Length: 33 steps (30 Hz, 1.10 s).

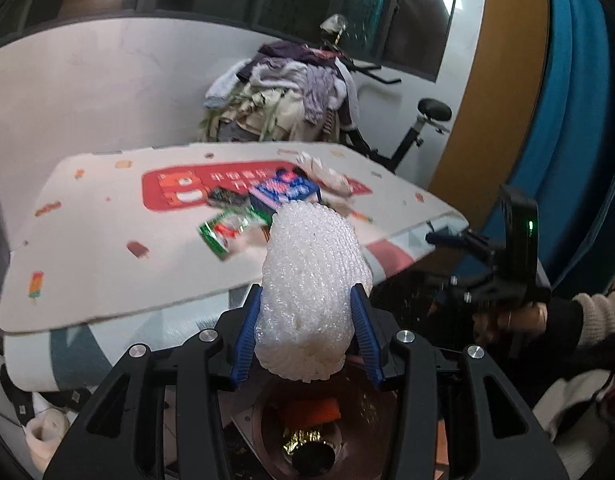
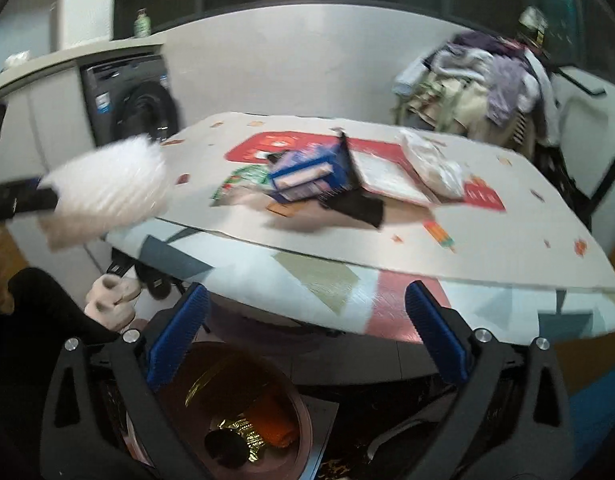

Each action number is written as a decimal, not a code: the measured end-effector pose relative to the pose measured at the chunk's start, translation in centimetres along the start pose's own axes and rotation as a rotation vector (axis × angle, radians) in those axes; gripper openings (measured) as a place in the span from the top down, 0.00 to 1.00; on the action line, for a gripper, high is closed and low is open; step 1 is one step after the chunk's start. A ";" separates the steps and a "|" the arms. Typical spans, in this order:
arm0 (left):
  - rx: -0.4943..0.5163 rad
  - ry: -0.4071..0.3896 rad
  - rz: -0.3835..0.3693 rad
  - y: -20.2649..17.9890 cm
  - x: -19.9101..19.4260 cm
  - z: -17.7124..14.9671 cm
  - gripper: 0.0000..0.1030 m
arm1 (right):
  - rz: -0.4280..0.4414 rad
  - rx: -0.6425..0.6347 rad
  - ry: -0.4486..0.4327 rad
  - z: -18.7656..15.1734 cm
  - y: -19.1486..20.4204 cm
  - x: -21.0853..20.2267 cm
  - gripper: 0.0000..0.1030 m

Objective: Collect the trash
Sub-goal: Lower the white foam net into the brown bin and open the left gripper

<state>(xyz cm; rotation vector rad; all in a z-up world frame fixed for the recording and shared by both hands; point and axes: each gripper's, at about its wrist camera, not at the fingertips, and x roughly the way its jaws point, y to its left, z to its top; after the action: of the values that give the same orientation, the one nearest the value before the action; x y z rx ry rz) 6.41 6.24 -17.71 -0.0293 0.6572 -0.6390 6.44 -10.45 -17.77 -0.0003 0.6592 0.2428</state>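
Foam filled my left view: the left gripper (image 1: 309, 328) had its blue ribbed fingers (image 1: 246, 334) clenched on a white foam net sleeve (image 1: 313, 284), which stood up between them over a brown round trash bin (image 1: 359, 408) on the floor below. Inside the bin I could make out an orange scrap (image 1: 313, 408) and a crumpled gold foil wrapper (image 1: 303, 438).

From the right wrist camera I saw the same sleeve (image 2: 107, 188), blurred, at the left edge of the view, held out beside the near corner of the surface. The right gripper (image 2: 305, 336) had its fingers (image 2: 179, 332) spread wide with nothing between them, hanging above the bin (image 2: 303, 412).

On the surface, a white printed cardboard sheet (image 1: 107, 240) lay flat over a patterned cloth (image 2: 327, 276). Near its middle sat the rest of the litter: a blue rectangular carton (image 2: 307, 168), a green and red flat wrapper (image 1: 223, 232), a black crumpled piece (image 2: 359, 206) just beside the carton, and a white crumpled plastic bag (image 2: 431, 166) to the right of them.

Behind the surface I saw a heap of clothes (image 1: 283, 92) and, in the right view, a dark front-loading washing machine (image 2: 135, 100).
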 end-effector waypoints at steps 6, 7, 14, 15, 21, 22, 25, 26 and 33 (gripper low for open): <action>-0.061 0.035 -0.021 0.3 2.3 -2.7 0.58 | -0.040 -0.017 -0.014 -0.2 0.2 0.0 0.06; -0.072 0.051 -0.024 0.3 2.7 -3.3 0.58 | -0.044 -0.027 -0.013 -0.3 0.5 0.1 0.06; -0.019 0.127 -0.026 -0.9 4.4 -4.0 0.58 | -0.059 -0.045 0.000 -0.4 1.0 0.6 0.06; -0.013 0.133 -0.027 -0.9 4.5 -4.0 0.58 | -0.059 -0.039 -0.002 -0.5 0.9 0.6 0.06; 0.020 0.153 -0.034 -1.7 5.0 -4.3 0.57 | -0.064 -0.019 -0.004 -0.5 0.5 0.4 0.06; 0.023 0.156 -0.035 -1.7 5.1 -4.3 0.57 | -0.065 -0.019 -0.004 -0.4 0.5 0.4 0.06; 0.032 0.164 -0.037 -1.9 5.2 -4.4 0.56 | -0.065 -0.019 -0.006 -0.5 0.5 0.3 0.06; 0.035 0.166 -0.036 -2.0 5.3 -4.4 0.55 | -0.065 -0.018 -0.005 -0.5 0.5 0.3 0.06; 0.053 0.171 -0.046 -2.3 5.4 -4.5 0.48 | -0.065 -0.019 -0.005 -0.5 0.5 0.3 0.06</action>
<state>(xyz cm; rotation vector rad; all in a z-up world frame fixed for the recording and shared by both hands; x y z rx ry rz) 5.82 2.11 -23.80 0.0603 0.8063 -0.7077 6.28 -9.96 -18.30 -0.0395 0.6505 0.1864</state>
